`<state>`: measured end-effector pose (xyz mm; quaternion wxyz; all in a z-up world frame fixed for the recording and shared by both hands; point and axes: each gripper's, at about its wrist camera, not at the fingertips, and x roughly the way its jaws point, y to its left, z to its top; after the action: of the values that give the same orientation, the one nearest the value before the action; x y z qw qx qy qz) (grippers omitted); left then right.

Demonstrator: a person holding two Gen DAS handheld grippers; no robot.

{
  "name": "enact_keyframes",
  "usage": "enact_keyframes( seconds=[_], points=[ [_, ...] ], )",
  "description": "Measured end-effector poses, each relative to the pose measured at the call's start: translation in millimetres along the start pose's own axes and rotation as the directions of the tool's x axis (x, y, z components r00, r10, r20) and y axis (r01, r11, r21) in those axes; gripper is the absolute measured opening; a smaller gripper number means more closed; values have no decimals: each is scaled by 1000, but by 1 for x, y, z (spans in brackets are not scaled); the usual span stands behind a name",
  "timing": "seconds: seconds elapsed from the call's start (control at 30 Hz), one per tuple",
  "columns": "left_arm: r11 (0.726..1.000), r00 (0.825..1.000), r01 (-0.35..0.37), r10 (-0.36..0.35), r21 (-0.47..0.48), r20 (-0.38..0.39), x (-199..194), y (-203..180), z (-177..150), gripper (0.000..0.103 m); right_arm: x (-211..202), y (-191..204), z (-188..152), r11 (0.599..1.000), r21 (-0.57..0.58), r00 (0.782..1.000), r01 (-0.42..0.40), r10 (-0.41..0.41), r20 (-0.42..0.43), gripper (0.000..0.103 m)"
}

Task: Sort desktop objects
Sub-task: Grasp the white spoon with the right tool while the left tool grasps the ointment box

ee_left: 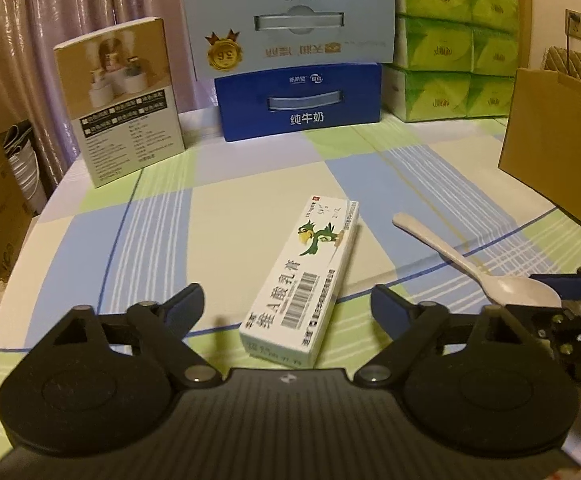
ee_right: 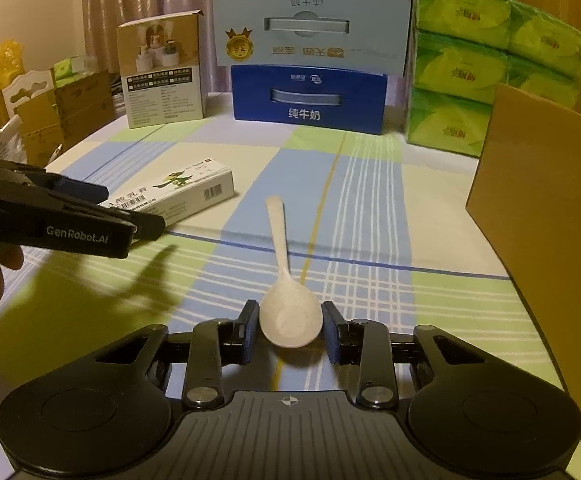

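A white ointment box with a green bird print lies on the checked tablecloth, its near end between my left gripper's wide-open fingers. It also shows in the right wrist view. A white plastic spoon lies with its bowl between my right gripper's fingers, which stand close on each side of the bowl; whether they touch it I cannot tell. The spoon also shows in the left wrist view. The left gripper appears at the left of the right wrist view.
At the back stand a blue milk carton with a pale one on top, a beige product box and stacked green tissue packs. A brown cardboard box stands at the right. Cartons sit beyond the table's left edge.
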<state>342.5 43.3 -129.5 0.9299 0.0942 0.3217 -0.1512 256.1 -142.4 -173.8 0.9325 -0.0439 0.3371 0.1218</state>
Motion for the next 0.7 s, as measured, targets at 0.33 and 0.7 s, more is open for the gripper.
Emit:
enact_keyframes(
  seconds=[0.33,0.7],
  points=[
    [1000,997,20,-20,-4,-80,0,-10,-7,33,-17,-4,-7,999,36,1000,13,-12,-24,30],
    [998,986,59,-63,-31,-156,-63,-61,-37,33,-98,-1,-44,997,75,998,18,-13,-64,30]
  ],
)
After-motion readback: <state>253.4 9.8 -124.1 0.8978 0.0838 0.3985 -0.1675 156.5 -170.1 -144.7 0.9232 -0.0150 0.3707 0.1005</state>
